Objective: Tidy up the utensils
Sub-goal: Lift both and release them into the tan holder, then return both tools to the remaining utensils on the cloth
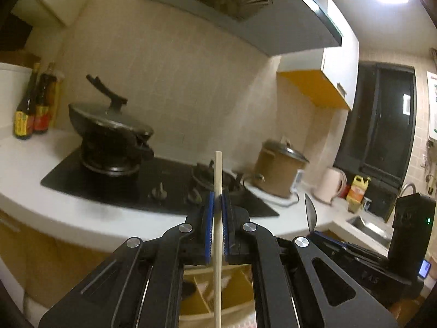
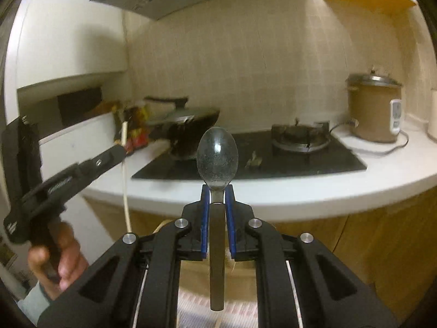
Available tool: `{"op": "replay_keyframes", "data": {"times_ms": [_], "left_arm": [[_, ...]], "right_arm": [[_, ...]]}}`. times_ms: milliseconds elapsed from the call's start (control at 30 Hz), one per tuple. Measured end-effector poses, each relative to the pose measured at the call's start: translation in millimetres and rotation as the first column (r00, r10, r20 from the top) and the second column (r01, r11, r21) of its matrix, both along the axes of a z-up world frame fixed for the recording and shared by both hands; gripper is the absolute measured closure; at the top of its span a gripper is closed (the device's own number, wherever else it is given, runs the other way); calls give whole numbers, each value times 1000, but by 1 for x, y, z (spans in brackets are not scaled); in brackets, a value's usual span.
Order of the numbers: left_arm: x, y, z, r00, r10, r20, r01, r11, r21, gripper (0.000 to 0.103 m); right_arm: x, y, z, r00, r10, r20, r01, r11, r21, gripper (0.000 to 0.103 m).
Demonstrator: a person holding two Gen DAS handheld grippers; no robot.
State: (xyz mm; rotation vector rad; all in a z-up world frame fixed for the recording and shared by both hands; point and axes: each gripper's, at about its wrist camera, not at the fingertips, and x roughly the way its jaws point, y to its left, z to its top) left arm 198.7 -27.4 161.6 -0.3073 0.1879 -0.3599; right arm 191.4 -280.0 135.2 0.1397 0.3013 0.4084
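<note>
right gripper (image 2: 217,191): jaws clamp spoon (image 2: 217,161) upright | left gripper (image 2: 122,147): chopstick (image 2: 126,191) | stove (image 2: 273,150) beyond

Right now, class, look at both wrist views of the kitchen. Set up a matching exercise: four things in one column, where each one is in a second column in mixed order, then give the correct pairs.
Things
1. chopstick
2. spoon
3. wok
4. rice cooker

Places
A. on the white counter, past the stove's right end
B. upright in the right gripper
C. on the stove's left burner, lid on
D. upright in the left gripper

Pairs: 1-D, 2-B, 3-C, 4-A
</note>
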Motion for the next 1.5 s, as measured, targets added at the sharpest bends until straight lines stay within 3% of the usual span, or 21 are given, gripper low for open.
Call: {"op": "replay_keyframes", "data": {"times_ms": [233, 500, 867, 1000, 1067, 1133, 1300, 1400, 1500], "left_arm": [[22, -6, -1, 996, 57, 63, -57, 998, 4, 99], [31, -13, -21, 985, 133, 112, -140, 988, 57, 99], [29, -7, -45, 991, 112, 76, -118, 990, 75, 99], [22, -4, -48, 992, 104, 68, -110, 990, 88, 87], [14, -2, -46, 994, 91, 65, -98, 990, 103, 83], [7, 2, -45, 996, 76, 51, -81, 990, 113, 73], [-12, 14, -43, 999, 38, -17, -35, 992, 121, 70], [-21, 23, -45, 995, -1, -103, 12, 994, 110, 70], [-26, 29, -51, 966, -52, -253, 86, 989, 122, 70]], "right_arm": [[23, 10, -4, 988, -99, 121, 104, 994, -37, 94], [38, 8, -33, 985, -128, 117, 133, 990, -40, 94], [26, 4, -51, 984, -136, 114, 141, 989, -33, 93], [19, 0, -53, 987, -133, 94, 137, 990, -41, 92], [12, -3, -54, 990, -122, 71, 126, 991, -46, 86], [5, -6, -54, 991, -117, 65, 120, 991, -50, 80], [-18, -11, -51, 996, -87, 31, 89, 993, -78, 78], [-32, -12, -50, 998, -61, -29, 57, 993, -103, 78], [-45, -9, -49, 993, -25, -116, 8, 990, -143, 78]]}}
